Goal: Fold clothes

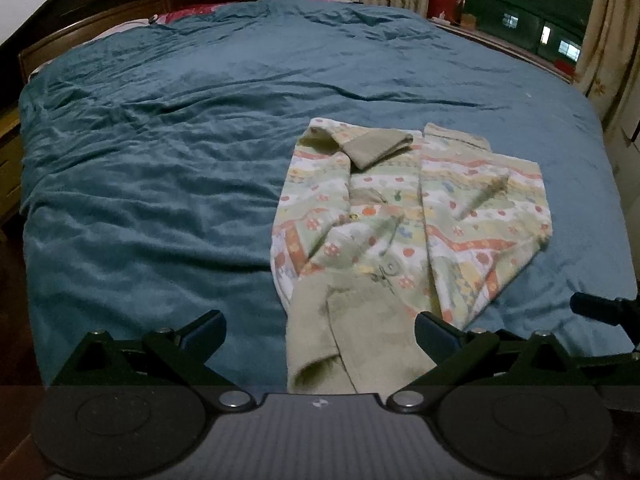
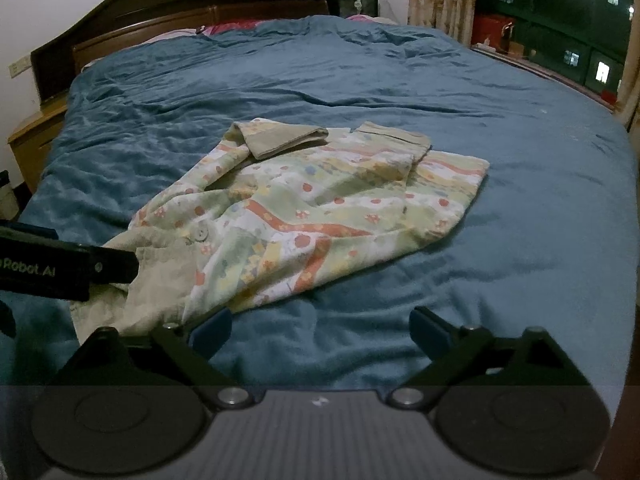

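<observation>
From the left wrist view, the pastel floral-patterned cotton shirt with plain khaki collar and cuffs lies on the rumpled teal bedspread, on the right half of the bed and toward its near edge, both sleeves already crossed over the front. The left gripper is released, its jaws spread wide and empty, with the shirt's khaki near edge lying between them but not pinched. The risk here, as I judge it, is a shallow bite: closing on only the top layer would lift one ply, drag the folded sleeves out of place and undo the tidy stack. The soft bedspread may also bunch up into the jaws along with the cloth. The tip of the other tool shows at the far right edge of this view, close by, so the two could knock together if they converge. From the right wrist view, the right gripper is likewise released and holds nothing, its jaws spread over bare bedspread just near the shirt's right near corner, while the left tool reaches in from the left beside the khaki hem. If only one side grips, or the two lift unevenly, the fold would likely skew and the loose right flap could slide off.
</observation>
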Motion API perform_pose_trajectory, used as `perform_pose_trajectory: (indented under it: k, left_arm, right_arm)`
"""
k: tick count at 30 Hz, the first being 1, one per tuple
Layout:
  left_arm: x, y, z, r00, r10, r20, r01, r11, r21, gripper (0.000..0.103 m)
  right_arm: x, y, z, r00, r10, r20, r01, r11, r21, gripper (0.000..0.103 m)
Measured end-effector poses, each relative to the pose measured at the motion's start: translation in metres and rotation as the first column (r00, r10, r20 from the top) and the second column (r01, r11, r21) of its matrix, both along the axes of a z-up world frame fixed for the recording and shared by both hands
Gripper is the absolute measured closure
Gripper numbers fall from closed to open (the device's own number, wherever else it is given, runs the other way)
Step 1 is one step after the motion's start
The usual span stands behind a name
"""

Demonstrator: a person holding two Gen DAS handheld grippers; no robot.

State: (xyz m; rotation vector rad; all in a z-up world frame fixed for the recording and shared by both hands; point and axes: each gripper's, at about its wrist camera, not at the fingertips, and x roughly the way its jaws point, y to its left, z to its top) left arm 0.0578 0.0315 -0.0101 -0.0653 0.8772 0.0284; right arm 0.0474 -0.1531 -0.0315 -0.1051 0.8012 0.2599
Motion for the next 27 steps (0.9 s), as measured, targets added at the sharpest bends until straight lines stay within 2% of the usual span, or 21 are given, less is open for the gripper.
perform_pose_trajectory:
  k: [4, 6, 12, 17, 19, 22, 23, 25, 26, 27]
  left_arm:
    - [0.011, 0.007, 0.000, 1.000, 0.006, 0.001, -0.006, 1.000, -0.010, 0.007]
    - [0.019, 0.011, 0.001, 1.000, 0.014, 0.001, -0.014, 1.000, -0.011, 0.013]
    - [0.042, 0.029, -0.003, 0.998, 0.059, -0.011, -0.059, 0.998, -0.033, 0.014]
    - [0.060, 0.044, -0.010, 0.996, 0.078, -0.037, -0.080, 0.995, -0.066, 0.014]
    - [0.066, 0.049, -0.013, 0.996, 0.079, -0.052, -0.083, 0.993, -0.079, 0.018]
    - [0.074, 0.054, -0.021, 0.995, 0.055, -0.088, -0.065, 0.991, -0.116, 0.035]
    - [0.075, 0.055, -0.023, 0.994, 0.043, -0.096, -0.055, 0.990, -0.130, 0.048]
    - [0.078, 0.055, -0.027, 0.994, 0.017, -0.109, -0.034, 0.988, -0.153, 0.064]
    - [0.078, 0.054, -0.028, 0.994, 0.008, -0.109, -0.025, 0.987, -0.156, 0.077]
    - [0.078, 0.052, -0.028, 0.994, 0.001, -0.106, -0.018, 0.988, -0.156, 0.083]
  right_arm:
    - [0.009, 0.005, 0.001, 1.000, 0.010, -0.014, -0.010, 1.000, 0.008, 0.013]
    - [0.013, 0.008, 0.002, 1.000, 0.017, -0.022, -0.017, 1.000, 0.020, 0.016]
    - [0.022, 0.020, 0.006, 0.998, 0.053, -0.037, -0.051, 0.997, 0.058, 0.024]
    - [0.029, 0.033, 0.006, 0.995, 0.086, -0.052, -0.082, 0.993, 0.082, 0.035]
    - [0.031, 0.038, 0.004, 0.993, 0.098, -0.058, -0.093, 0.992, 0.084, 0.041]
    - [0.035, 0.045, -0.001, 0.991, 0.112, -0.077, -0.106, 0.991, 0.080, 0.051]
    - [0.036, 0.046, -0.003, 0.990, 0.114, -0.081, -0.108, 0.991, 0.075, 0.054]
    - [0.038, 0.048, -0.007, 0.989, 0.118, -0.088, -0.112, 0.992, 0.065, 0.065]
    - [0.038, 0.048, -0.009, 0.988, 0.120, -0.092, -0.114, 0.991, 0.063, 0.070]
    - [0.038, 0.047, -0.010, 0.988, 0.121, -0.098, -0.115, 0.991, 0.067, 0.077]
